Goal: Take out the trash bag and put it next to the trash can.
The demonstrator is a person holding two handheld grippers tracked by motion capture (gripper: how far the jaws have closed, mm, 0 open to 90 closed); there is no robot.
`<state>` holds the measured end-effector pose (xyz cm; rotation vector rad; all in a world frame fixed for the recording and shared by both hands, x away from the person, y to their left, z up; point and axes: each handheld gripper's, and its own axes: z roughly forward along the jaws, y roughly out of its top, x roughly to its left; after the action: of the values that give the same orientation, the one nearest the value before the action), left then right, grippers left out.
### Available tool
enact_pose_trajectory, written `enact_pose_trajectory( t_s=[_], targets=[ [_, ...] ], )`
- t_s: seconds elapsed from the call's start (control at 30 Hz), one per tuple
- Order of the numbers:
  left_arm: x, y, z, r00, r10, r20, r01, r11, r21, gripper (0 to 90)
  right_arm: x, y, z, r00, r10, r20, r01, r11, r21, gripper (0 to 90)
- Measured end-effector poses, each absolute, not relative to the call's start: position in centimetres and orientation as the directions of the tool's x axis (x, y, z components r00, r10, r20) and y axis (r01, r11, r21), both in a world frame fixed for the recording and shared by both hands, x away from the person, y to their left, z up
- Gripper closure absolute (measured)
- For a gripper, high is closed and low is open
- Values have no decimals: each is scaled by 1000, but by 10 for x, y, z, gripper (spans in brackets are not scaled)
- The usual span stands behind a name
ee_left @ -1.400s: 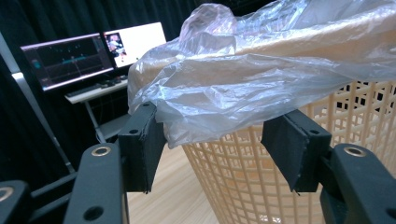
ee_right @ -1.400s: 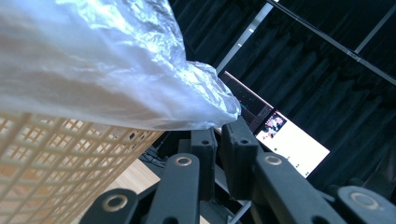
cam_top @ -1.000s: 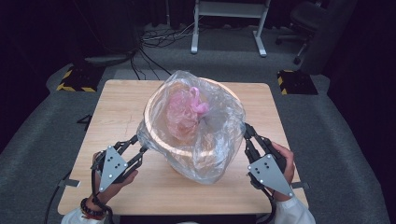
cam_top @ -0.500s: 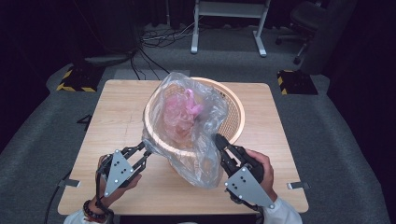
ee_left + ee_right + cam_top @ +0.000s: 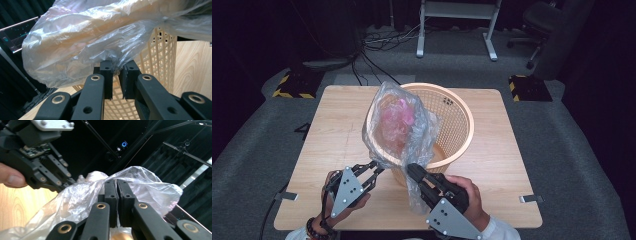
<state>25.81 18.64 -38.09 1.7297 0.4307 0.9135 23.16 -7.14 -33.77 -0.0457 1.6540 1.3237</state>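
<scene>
Right gripper (image 5: 411, 171) has swung in from the basket's right side to the near edge since a second ago, and now sits just right of the left gripper (image 5: 376, 168); bag has collapsed from spread over the whole rim to bunched on the left half. Nearest the person: both hands at the table's near edge, grey plates up, jaws pointing away. Right gripper is clamped tight on a fold of the clear plastic bag (image 5: 399, 125); its own view shows the jaws (image 5: 116, 185) pressed together with film pinched between them and draped both sides. Left gripper's jaws are nearly closed, a narrow slit left, nipping the bag's lower hem where it hangs over the rim (image 5: 116, 70). Further out: tan lattice basket (image 5: 457, 120) stands upright mid-table on the wooden table (image 5: 512, 165), bag still hooked over its near-left rim, something pink (image 5: 404, 112) inside the film. Right half of basket is uncovered.
</scene>
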Motion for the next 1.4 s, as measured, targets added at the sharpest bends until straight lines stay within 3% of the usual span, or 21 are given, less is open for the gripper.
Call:
enact_pose_trajectory(
  t_s=[0.3,0.5,0.63,0.9,1.23,1.3,1.4],
  targets=[
    [254,189,-378,688,646,331,-187,-283,941,715,237,-56,-350,-558,476,-680,-554,396,732,900],
    [250,195,-375,747,618,246,-192,-155,969,446,239,-52,-360,-581,482,-656,-550,362,752,900],
    [251,194,-373,763,615,199,-160,-119,980,397,242,-47,-367,-584,467,-664,-549,376,747,900],
    [254,197,-367,798,591,118,-107,-55,993,377,249,-46,-380,-618,461,-637,-524,362,771,900],
    [257,186,-357,811,576,99,-47,-105,993,333,259,-37,-399,-647,408,-644,-498,413,763,900],
    [255,181,-357,802,585,121,-51,-134,990,382,261,-38,-400,-655,405,-638,-491,413,767,900],
    [254,176,-358,764,624,166,-81,-163,983,570,265,-42,-402,-670,400,-626,-477,413,775,900]
  ],
)
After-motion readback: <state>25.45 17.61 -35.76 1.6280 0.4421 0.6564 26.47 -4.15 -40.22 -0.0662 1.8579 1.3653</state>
